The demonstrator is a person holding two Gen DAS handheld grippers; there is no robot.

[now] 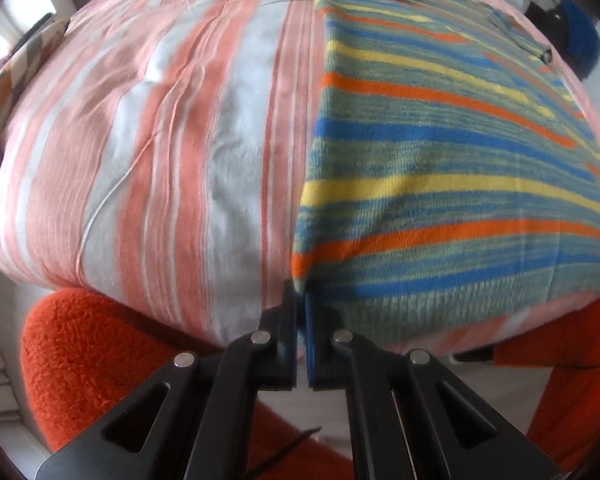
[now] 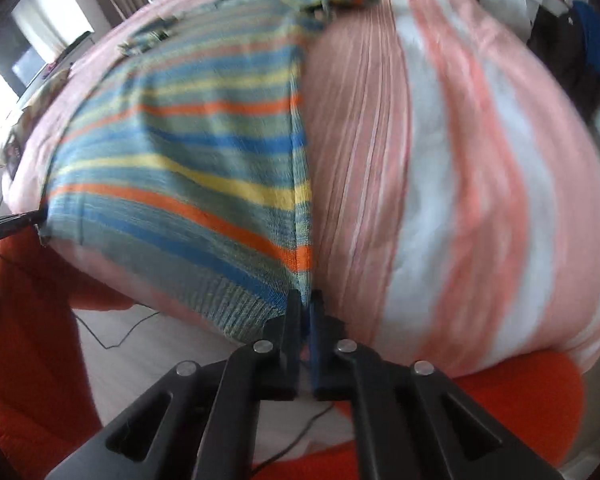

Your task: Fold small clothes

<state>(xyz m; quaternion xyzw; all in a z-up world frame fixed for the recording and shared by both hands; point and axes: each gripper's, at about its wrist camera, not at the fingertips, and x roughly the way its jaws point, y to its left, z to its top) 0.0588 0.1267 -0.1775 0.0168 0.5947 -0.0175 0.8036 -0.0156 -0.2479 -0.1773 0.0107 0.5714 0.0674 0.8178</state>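
Now I see a ribbed-hem knit sweater (image 1: 440, 152), striped blue, yellow, orange and grey-green, lying flat on a soft pink-and-white striped bedspread (image 1: 172, 140). My left gripper (image 1: 302, 300) pinches its near left hem corner; my right gripper (image 2: 306, 300) pinches the near right corner. Fuzzy orange sleeves (image 1: 84, 360) frame both views. No readable writing.

**A:** quick count, what's on there? I get one striped knit sweater (image 1: 440, 152) on one pink-and-white striped bedspread (image 1: 172, 140).

**B:** yep, one each. Plus two grippers: left gripper (image 1: 302, 300) and right gripper (image 2: 306, 300). There's also one patterned cushion (image 1: 24, 64) at the far left edge.
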